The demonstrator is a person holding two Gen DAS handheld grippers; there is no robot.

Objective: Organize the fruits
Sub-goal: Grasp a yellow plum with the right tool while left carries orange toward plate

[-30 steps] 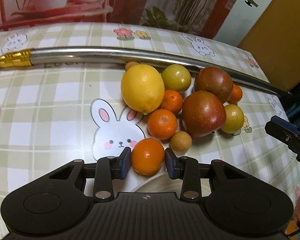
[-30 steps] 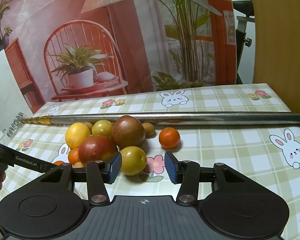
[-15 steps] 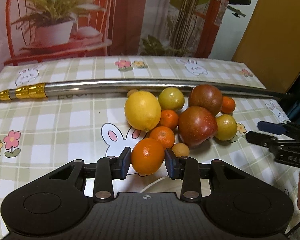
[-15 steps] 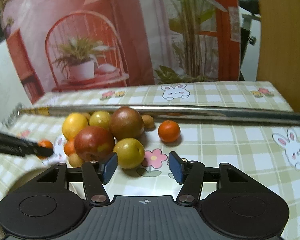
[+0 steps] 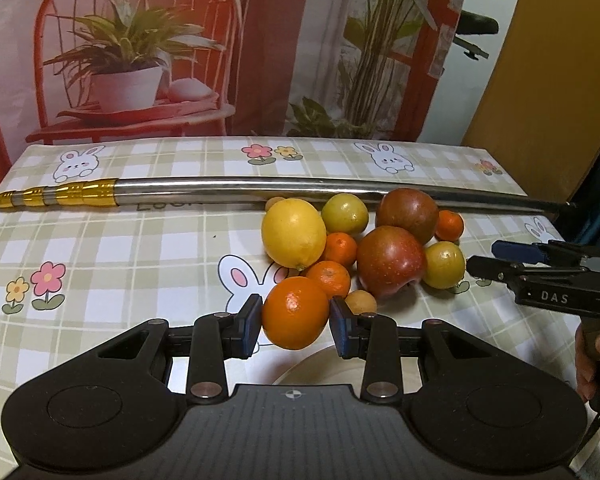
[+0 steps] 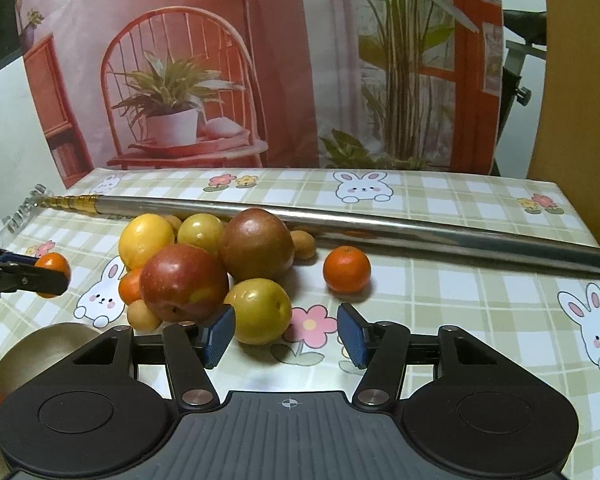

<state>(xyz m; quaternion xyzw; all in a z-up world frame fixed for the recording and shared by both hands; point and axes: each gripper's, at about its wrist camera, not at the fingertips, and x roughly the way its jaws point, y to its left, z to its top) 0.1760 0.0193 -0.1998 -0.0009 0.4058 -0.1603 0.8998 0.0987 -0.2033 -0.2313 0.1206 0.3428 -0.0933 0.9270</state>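
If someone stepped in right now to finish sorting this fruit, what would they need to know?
Left gripper: shut on an orange, held above the plate.
Right gripper: open, holding nothing, its jaws just widened beside a yellow-green plum.
Fruit pile: lemon, apples, plums, mandarins and small brown fruits lie clustered by the metal pole; one mandarin apart.
Done: one orange picked.
Left: nearly everything.

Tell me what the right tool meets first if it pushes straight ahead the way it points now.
Most likely the yellow-green plum: it sits just ahead of the open right tool, toward its left pad. Dead centre looks like bare tablecloth, so a miss is possible; depth is hard to judge.
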